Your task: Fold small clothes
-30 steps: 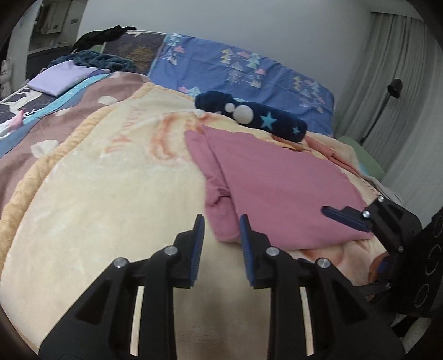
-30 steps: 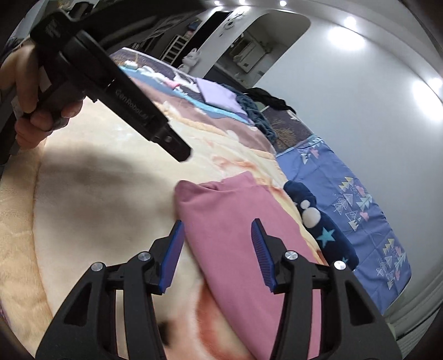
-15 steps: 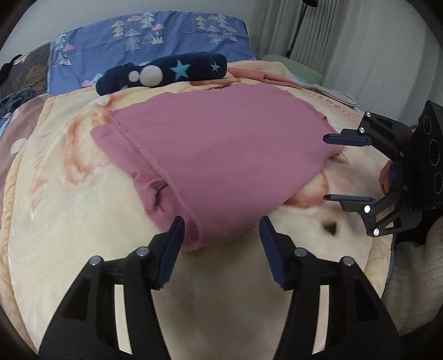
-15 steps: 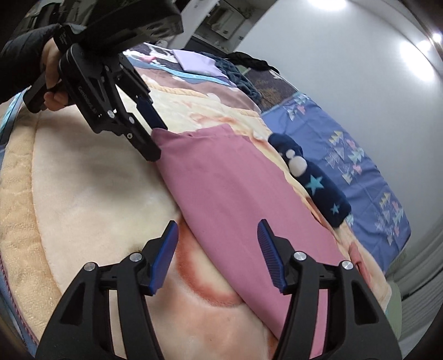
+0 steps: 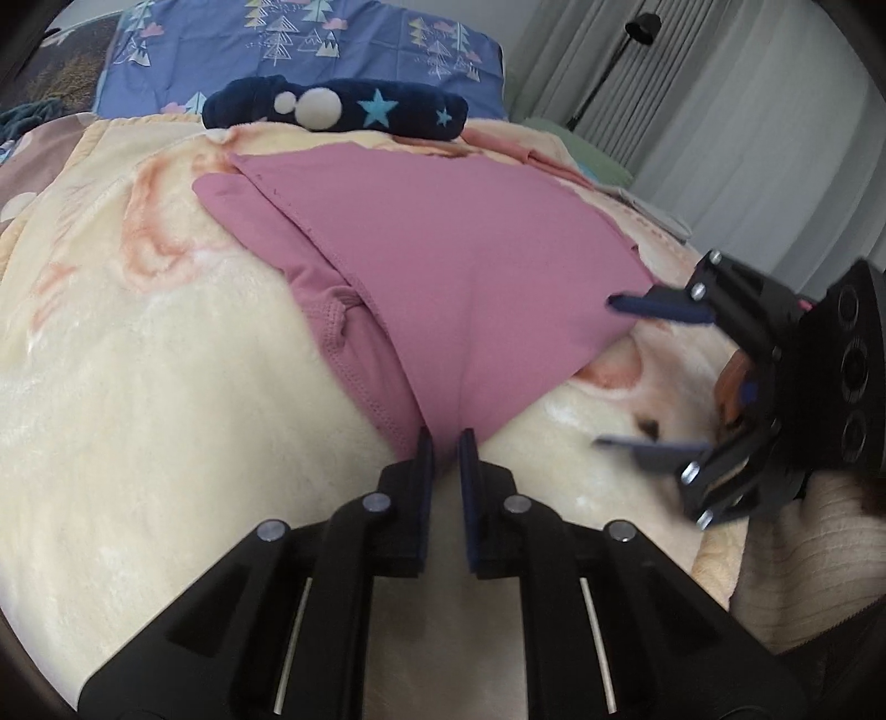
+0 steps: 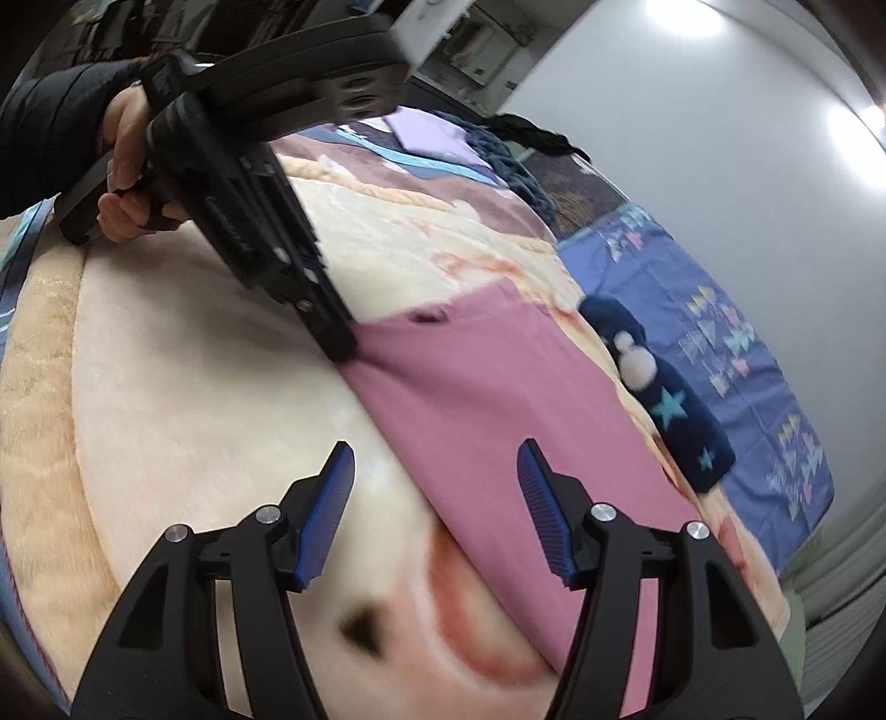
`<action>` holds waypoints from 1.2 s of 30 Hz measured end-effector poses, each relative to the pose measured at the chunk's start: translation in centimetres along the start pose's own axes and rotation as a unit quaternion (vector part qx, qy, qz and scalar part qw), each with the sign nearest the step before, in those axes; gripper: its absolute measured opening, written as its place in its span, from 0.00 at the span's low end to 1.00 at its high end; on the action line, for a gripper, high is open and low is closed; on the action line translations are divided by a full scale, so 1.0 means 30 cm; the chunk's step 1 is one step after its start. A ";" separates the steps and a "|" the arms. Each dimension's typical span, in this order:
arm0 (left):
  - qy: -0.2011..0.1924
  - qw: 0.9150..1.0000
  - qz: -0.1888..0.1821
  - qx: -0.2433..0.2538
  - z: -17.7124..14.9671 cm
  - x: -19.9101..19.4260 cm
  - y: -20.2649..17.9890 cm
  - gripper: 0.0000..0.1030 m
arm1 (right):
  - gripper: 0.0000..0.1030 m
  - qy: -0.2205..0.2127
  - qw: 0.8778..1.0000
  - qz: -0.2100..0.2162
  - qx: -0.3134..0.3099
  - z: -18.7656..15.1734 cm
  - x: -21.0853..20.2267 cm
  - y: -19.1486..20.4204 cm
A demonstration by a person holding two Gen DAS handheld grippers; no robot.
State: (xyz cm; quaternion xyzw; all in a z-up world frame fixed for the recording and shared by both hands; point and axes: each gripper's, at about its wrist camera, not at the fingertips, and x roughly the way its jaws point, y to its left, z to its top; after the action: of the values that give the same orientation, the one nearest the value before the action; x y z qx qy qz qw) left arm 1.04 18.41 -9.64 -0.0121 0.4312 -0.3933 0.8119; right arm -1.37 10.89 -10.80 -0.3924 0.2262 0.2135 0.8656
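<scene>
My left gripper point(image 5: 444, 443) is clamped on the near corner of the pink garment point(image 5: 443, 266), its two fingers pinching a small ridge of the cloth between them. The garment lies spread flat on the cream blanket point(image 5: 138, 343), its far edge close to the navy star-patterned plush point(image 5: 338, 108) that rests near the blanket's far edge. A folded-in sleeve runs along the garment's left side. My right gripper point(image 6: 434, 498) has its fingers wide apart, hovering over the garment's right edge, one finger above the pink cloth and the other above bare blanket, gripping nothing. Beyond the plush lies a blue tree-print cover point(image 5: 310, 50), and grey curtains point(image 5: 720, 83) hang at the right.
</scene>
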 end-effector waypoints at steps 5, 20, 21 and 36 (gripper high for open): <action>-0.060 0.998 0.021 -0.022 0.057 -0.084 0.018 0.50 | 0.59 0.004 1.000 0.009 -0.014 0.081 0.085 0.053; -0.102 0.965 -0.016 -0.240 0.389 0.188 0.416 0.05 | 0.03 0.039 0.999 -0.028 0.018 0.169 0.250 0.050; -0.108 0.962 -0.020 -0.251 0.406 0.183 0.423 0.06 | 0.03 0.049 0.998 -0.031 0.025 0.171 0.269 0.042; -0.137 0.956 -0.033 -0.259 0.325 0.168 0.470 0.41 | 0.39 0.019 0.999 -0.008 0.030 0.184 0.138 0.077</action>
State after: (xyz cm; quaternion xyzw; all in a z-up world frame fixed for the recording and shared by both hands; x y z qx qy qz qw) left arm 18.42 21.75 -12.06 -0.2898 0.4024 -0.2898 0.8186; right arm 1.94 17.36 -11.20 -0.3725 0.2455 0.1922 0.8741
